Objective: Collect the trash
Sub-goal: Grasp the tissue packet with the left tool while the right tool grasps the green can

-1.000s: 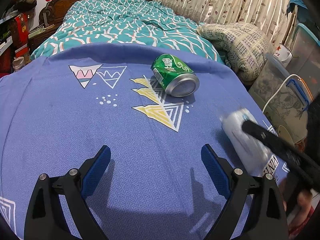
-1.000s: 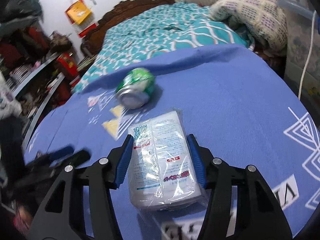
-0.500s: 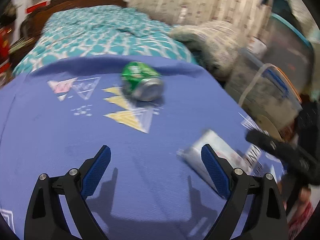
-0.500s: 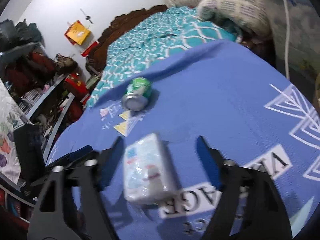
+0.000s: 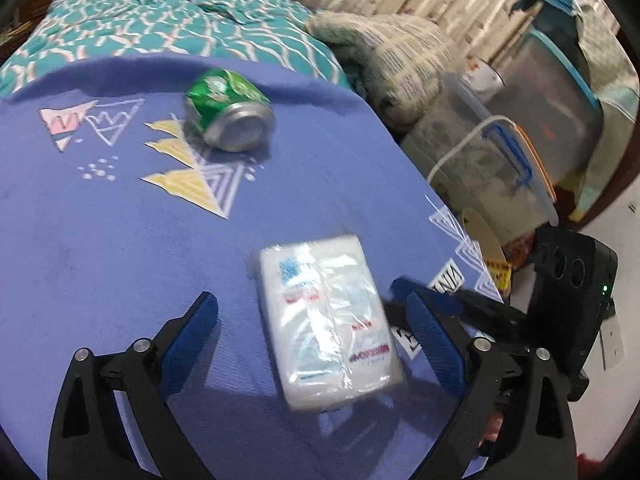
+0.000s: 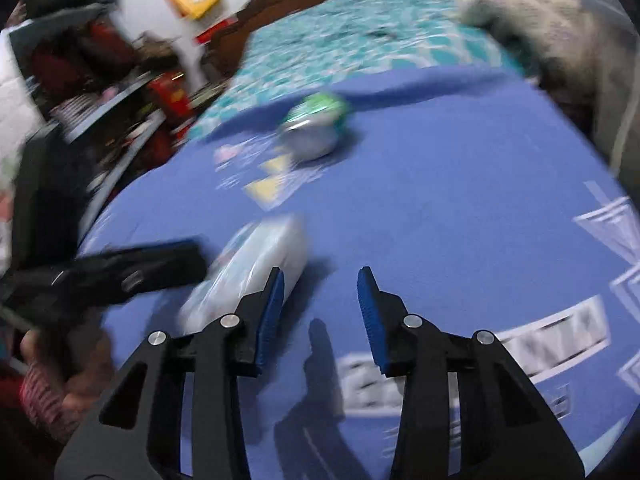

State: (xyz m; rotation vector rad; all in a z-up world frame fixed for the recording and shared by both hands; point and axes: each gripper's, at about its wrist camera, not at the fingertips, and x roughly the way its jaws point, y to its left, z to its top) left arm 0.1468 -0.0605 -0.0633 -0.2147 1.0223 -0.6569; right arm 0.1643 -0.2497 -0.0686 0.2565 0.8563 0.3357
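Moved: one second ago the right tongs were squeezing the tissue pack; now they have let go and slid off to its side. The left tongs have swung over, so the pack now sits between their tips.
Tissue pack (image 5: 328, 320): a white pack in clear wrap, lying flat on the purple cloth (image 5: 100, 260). In the left view it is in the middle, toward 6 o'clock.
Left tongs (image 5: 316, 344): spread wide apart, one blue tip on each side of the pack. Neither tip touches it as far as I can see.
Right tongs (image 6: 320, 304): apart, with only cloth between the tips. The pack (image 6: 244, 276) is just beside their left tip, toward 9 o'clock. I cannot tell if it touches, the picture is too blurry.
Can (image 5: 228, 114): green, lying on its side, its silver end facing the tongs. It sits toward 11 o'clock from the pack, well apart from it, near the far edge of the cloth.
Bed (image 5: 160, 12): a teal and white cover past the cloth, at 12 o'clock.
Bins (image 5: 500, 152): see-through boxes by the cloth, at 2 o'clock.
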